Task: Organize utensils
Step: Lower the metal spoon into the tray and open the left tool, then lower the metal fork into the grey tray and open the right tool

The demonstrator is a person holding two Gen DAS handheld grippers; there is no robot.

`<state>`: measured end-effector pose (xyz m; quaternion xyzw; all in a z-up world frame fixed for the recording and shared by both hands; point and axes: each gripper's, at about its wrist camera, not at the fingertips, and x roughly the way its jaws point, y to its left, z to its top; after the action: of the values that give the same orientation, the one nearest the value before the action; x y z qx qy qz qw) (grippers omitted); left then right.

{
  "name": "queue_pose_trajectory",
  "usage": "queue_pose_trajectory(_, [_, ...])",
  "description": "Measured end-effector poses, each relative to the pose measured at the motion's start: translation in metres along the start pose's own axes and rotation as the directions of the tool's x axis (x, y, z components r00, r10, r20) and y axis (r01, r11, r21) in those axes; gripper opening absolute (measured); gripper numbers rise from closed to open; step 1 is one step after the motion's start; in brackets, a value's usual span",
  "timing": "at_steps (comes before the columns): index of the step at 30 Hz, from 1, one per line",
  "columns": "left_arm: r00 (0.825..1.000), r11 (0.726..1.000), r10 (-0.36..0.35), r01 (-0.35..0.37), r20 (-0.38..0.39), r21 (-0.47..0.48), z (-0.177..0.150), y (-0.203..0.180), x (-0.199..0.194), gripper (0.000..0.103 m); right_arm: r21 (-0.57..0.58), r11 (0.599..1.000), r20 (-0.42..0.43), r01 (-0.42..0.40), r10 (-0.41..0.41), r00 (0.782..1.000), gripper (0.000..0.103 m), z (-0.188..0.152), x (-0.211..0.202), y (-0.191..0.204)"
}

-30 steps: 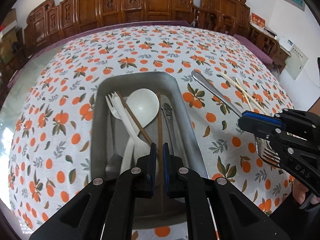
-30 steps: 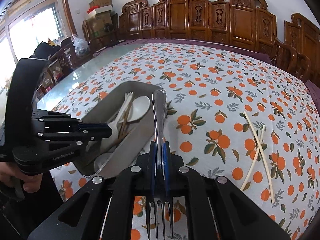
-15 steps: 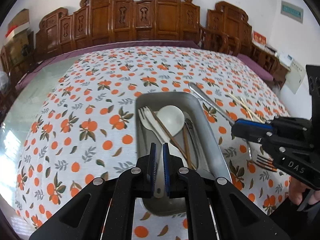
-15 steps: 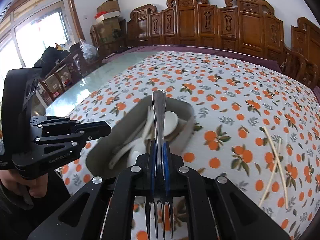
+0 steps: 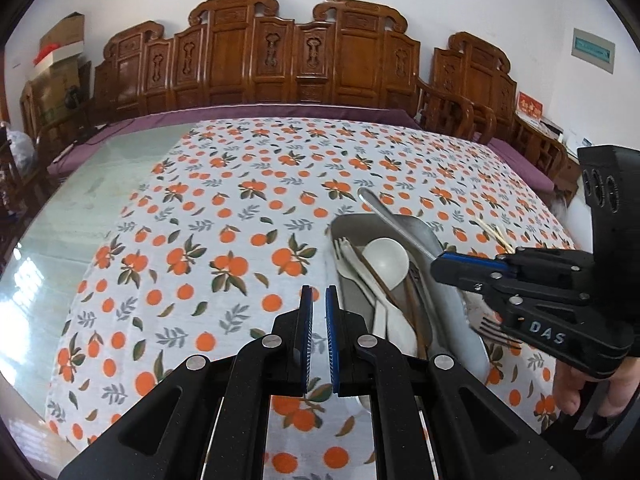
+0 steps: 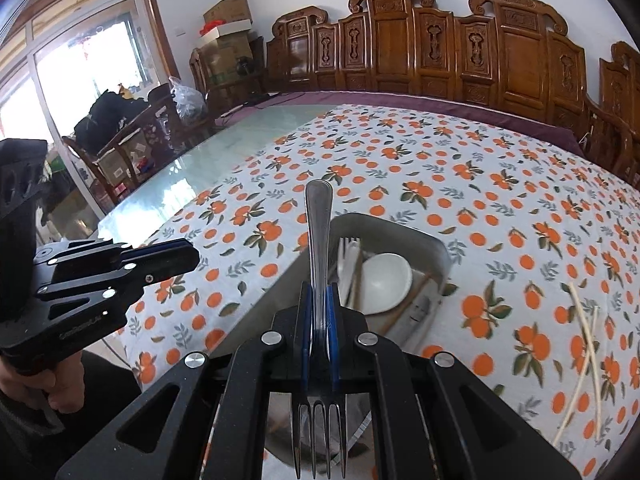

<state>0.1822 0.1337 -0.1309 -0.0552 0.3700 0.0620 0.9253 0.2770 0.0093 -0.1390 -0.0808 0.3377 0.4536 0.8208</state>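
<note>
Slim polished steel fork (image 6: 319, 240): clamped mid-shaft by right gripper (image 6: 319, 312), handle pointing far, tines near, above grey metal tray (image 6: 424, 240) holding white plastic spoon (image 6: 384, 282). Left gripper (image 5: 319, 320): jaws closed, empty, over orange-print tablecloth (image 5: 224, 248).

Both cameras sit just behind their own fingers, tilted down over the near edge of the table (image 5: 100, 204) toward the carved chairs (image 5: 280, 56) at its far edge. The left view looks from left of the metal tray (image 5: 424, 236); the right view hangs close above it. Both share tray, tablecloth (image 6: 480, 184) and chairs.
</note>
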Motion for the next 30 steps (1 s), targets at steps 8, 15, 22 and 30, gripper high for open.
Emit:
queue_pose_trajectory(8, [1.0, 1.0, 0.011, -0.011, -0.001, -0.007, -0.001, 0.007, 0.002, 0.005, 0.052, 0.998, -0.053, 0.026, -0.023, 0.998, 0.009, -0.005, 0.033, 0.002])
queue_pose_trajectory(15, [1.0, 1.0, 0.008, -0.008, -0.007, -0.002, -0.002, 0.006, 0.005, 0.005, 0.053, 0.995, -0.111, 0.079, -0.073, 0.991, 0.009, -0.015, 0.051, 0.002])
queue_pose_trajectory(22, [1.0, 1.0, 0.003, -0.003, -0.012, 0.004, -0.003, 0.002, 0.007, 0.006, 0.062, 0.996, -0.126, 0.058, -0.05, 0.991, 0.009, -0.02, 0.055, 0.0])
queue_pose_trajectory(30, [1.0, 1.0, -0.005, 0.005, -0.019, 0.016, -0.003, -0.006, 0.011, 0.006, 0.075, 0.997, -0.069, 0.033, -0.028, 0.997, 0.011, -0.018, 0.035, -0.014])
